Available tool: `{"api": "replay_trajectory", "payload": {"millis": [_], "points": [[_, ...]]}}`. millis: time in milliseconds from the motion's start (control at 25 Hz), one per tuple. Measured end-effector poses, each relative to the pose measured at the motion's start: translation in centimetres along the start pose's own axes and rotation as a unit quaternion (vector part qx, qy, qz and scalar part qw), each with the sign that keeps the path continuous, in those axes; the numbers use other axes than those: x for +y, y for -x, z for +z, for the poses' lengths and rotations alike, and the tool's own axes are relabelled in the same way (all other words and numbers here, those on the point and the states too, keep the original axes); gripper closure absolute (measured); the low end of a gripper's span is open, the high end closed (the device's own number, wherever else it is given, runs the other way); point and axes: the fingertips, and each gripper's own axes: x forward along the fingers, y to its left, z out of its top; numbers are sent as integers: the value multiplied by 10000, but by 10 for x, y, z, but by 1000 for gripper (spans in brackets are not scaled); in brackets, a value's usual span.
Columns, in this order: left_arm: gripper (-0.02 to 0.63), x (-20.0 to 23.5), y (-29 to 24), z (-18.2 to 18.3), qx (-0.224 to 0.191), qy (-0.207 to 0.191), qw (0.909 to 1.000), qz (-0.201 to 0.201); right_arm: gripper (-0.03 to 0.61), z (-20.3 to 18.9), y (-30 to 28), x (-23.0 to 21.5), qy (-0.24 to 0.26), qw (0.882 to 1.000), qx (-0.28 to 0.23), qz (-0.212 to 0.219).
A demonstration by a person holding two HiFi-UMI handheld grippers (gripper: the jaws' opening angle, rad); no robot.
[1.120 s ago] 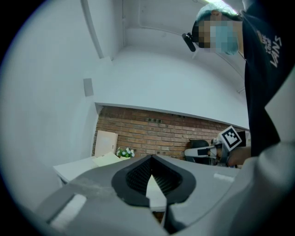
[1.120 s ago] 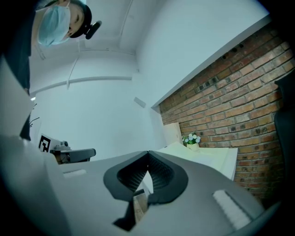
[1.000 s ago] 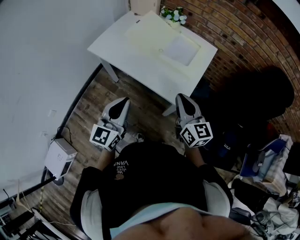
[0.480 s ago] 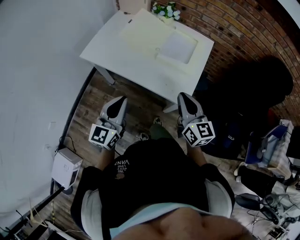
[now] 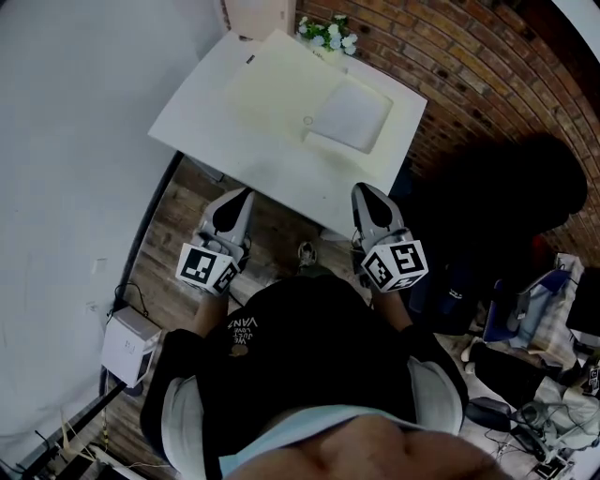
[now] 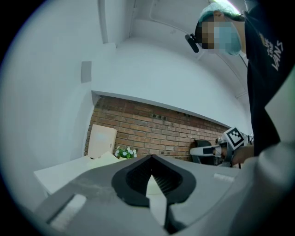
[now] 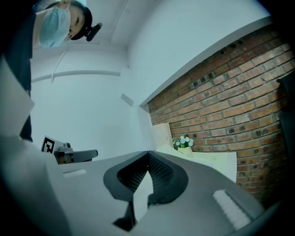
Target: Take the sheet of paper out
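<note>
A white table (image 5: 202,127) stands against the brick wall. On it lies a large cream pad (image 5: 277,84), and on the pad's right part a paler rectangular sheet (image 5: 352,112). My left gripper (image 5: 234,199) and right gripper (image 5: 364,192) both point level at the table's near edge, the left over the floor, the right just over the rim. Both are shut and hold nothing. In the left gripper view the closed jaw tips (image 6: 151,157) face the table (image 6: 60,173). The right gripper view shows closed tips (image 7: 148,152) before the table (image 7: 221,161).
A small pot of white flowers (image 5: 325,31) and a tan board (image 5: 258,14) stand at the table's far edge. On the wooden floor are a white box with cables (image 5: 127,345) at left and a dark bulky shape (image 5: 506,197) and clutter (image 5: 534,319) at right.
The person has stepped towards the table. Both grippers have come forward from over the floor to the table's near edge, still shut and empty.
</note>
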Motion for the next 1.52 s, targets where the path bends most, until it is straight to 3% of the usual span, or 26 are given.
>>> {"api": "replay_trajectory", "payload": {"millis": [520, 880, 1520], "points": [[612, 7, -100, 4, 0, -104, 9999, -110, 578, 17, -40, -77, -50, 10000, -10, 36], [612, 13, -130, 2, 93, -35, 9999, -123, 578, 19, -49, -98, -128, 9999, -32, -38], [612, 63, -198, 11, 439, -132, 9925, -1135, 578, 23, -69, -104, -343, 9919, -305, -1180]]}}
